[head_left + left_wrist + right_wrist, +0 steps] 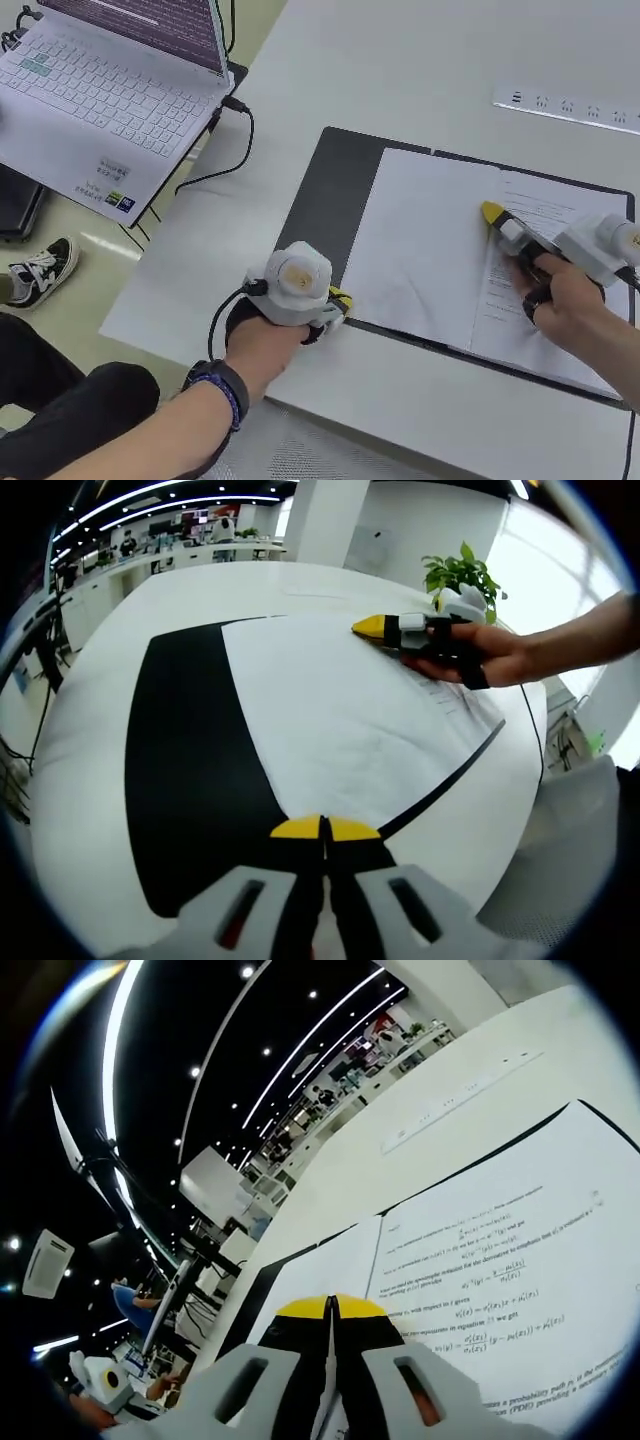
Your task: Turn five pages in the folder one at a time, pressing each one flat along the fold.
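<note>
Now we have the folder (325, 190) lying open; our right gripper (491, 212), jaws shut and empty, touches the fold (476, 310), which runs toward us; left gripper (339, 298), shut too, sits at the near-left edge.

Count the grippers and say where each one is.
2. The left gripper sits at the folder's near edge, on the black cover; the right gripper lies along its fold.

The white table (420, 60) bears an open black folder (330, 200) and, farther off, a white power strip (565, 108).
</note>
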A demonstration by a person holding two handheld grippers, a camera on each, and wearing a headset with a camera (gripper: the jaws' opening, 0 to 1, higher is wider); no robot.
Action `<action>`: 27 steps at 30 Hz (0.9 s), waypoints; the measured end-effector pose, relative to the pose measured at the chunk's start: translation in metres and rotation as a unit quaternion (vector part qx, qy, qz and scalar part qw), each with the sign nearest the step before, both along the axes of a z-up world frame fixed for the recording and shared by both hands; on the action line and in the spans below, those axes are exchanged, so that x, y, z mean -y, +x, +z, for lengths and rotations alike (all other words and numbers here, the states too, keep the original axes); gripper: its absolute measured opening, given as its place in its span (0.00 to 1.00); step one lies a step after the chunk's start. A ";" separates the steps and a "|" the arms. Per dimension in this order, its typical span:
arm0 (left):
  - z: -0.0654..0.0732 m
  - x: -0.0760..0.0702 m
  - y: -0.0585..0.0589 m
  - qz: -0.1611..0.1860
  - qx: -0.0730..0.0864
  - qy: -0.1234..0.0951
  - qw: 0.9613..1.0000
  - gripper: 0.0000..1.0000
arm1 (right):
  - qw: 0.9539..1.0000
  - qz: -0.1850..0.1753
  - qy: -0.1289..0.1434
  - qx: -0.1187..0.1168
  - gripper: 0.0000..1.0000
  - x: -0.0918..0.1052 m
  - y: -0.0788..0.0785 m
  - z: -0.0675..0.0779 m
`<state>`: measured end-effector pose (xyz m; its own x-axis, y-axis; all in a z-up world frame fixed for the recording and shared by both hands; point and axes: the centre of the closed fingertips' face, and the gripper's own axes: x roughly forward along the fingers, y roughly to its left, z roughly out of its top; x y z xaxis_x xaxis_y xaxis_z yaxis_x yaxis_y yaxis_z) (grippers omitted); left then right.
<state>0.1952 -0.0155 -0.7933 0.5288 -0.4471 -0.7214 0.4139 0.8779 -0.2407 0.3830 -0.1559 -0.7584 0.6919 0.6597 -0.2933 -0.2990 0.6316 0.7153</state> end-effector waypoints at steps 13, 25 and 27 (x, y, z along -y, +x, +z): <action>0.000 0.000 0.001 -0.011 0.000 -0.003 1.000 0.00 | 1.000 -0.021 0.003 -0.003 0.00 -0.003 0.020 0.002; -0.001 0.001 0.000 -0.021 -0.004 -0.006 1.000 0.00 | 0.999 -0.050 0.007 -0.006 0.00 -0.001 0.049 0.002; -0.001 0.001 0.000 -0.021 -0.004 -0.007 1.000 0.00 | 0.999 -0.050 0.003 -0.014 0.00 -0.001 0.054 0.000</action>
<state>0.1952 -0.0161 -0.7944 0.5034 -0.4782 -0.7197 0.4478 0.8567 -0.2560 0.4368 -0.1548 -0.7580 0.7464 0.5890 -0.3098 -0.2145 0.6536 0.7259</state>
